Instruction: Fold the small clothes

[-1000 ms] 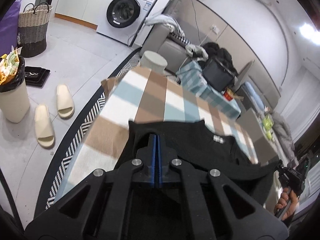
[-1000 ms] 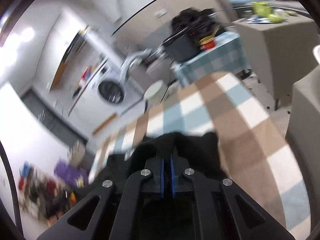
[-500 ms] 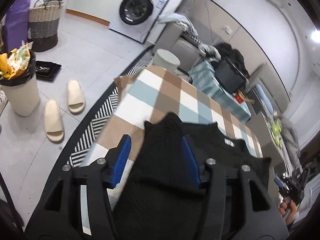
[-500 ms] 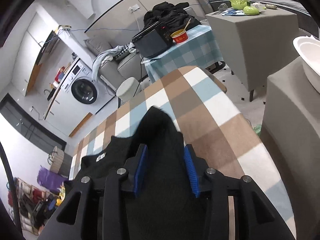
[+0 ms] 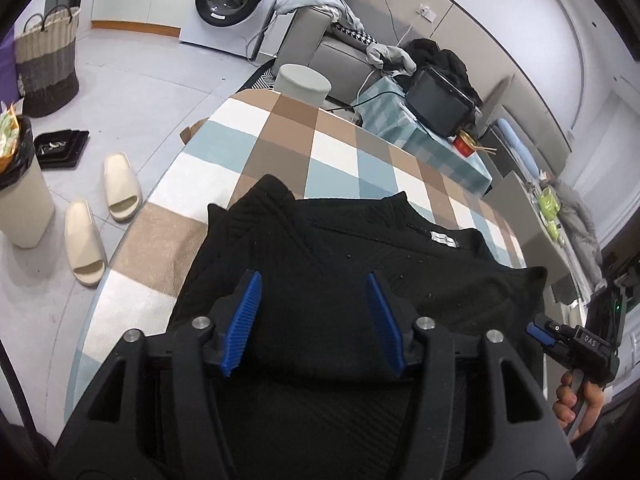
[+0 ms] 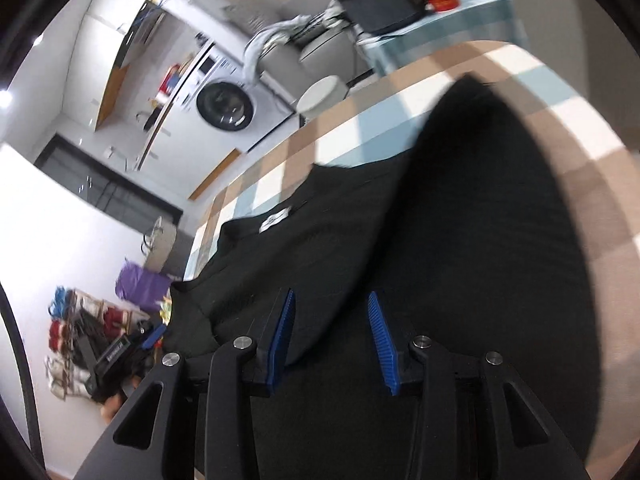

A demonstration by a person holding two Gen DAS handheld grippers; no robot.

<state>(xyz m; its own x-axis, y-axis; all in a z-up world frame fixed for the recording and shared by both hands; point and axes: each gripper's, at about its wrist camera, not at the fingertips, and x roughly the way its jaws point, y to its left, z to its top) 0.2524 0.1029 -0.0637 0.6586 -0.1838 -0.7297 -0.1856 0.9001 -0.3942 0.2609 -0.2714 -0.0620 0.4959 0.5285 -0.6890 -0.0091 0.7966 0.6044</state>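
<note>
1. My left gripper (image 5: 314, 320) is opening; the pads stand apart over the black top (image 5: 360, 248), pressing on nothing.
2. My right gripper (image 6: 332, 340) stands half open, pads clear of the cloth.
3. The top lies ahead of and under both sets of jaws on the checked cloth (image 5: 280, 148), its label (image 5: 443, 238) ahead of my left jaws, to the right.
4. I judge a fold has just been laid, so the release should be clean: lift straight off without snagging the knit.
5. Next, I should check that the edges line up.
6. The right view is blurred, so I cannot tell how flat that side lies.
</note>
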